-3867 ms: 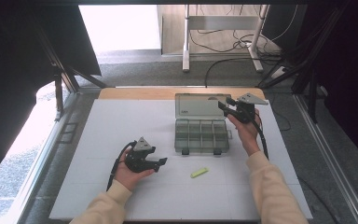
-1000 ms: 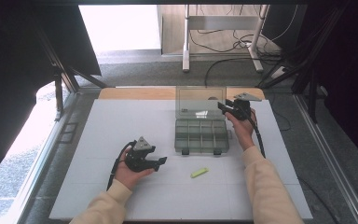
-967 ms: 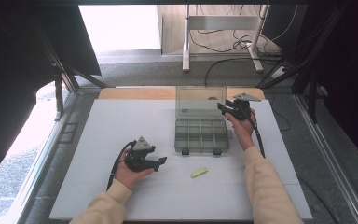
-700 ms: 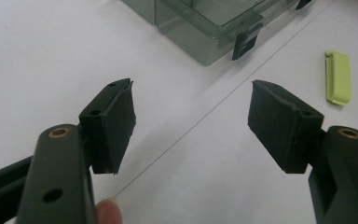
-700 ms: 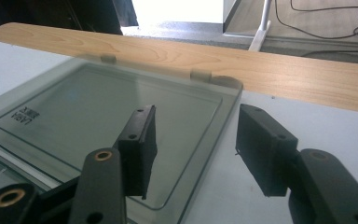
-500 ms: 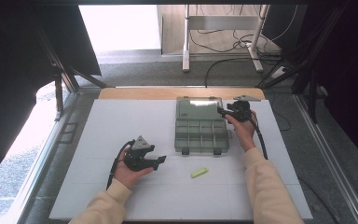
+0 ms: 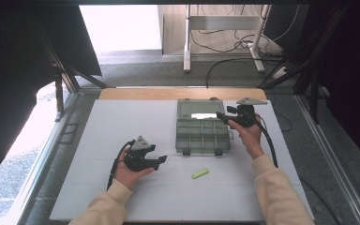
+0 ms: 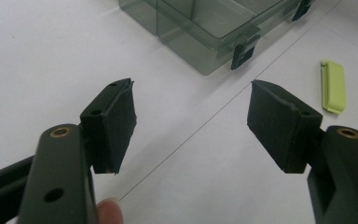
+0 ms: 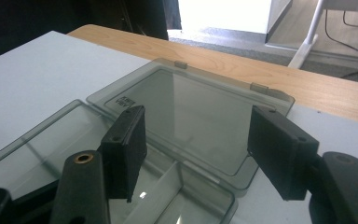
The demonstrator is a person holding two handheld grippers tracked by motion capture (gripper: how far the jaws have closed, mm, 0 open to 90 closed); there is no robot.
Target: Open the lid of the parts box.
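Since a second ago, the lid of the one clear box has been laid flat open on the table, toward twelve o'clock from the compartments. Two grippers are seen. The right gripper is held with jaws wide apart over the box's right rear corner. The left gripper is held with jaws wide apart, gripping nothing, pointing toward three o'clock. One green clip lies at six o'clock from the box, its long axis running between eight and two o'clock.

Left gripper and right gripper: black jaws with brass-coloured screws, grey three-cornered top plates, black trailing cables. Person's sleeves cream.
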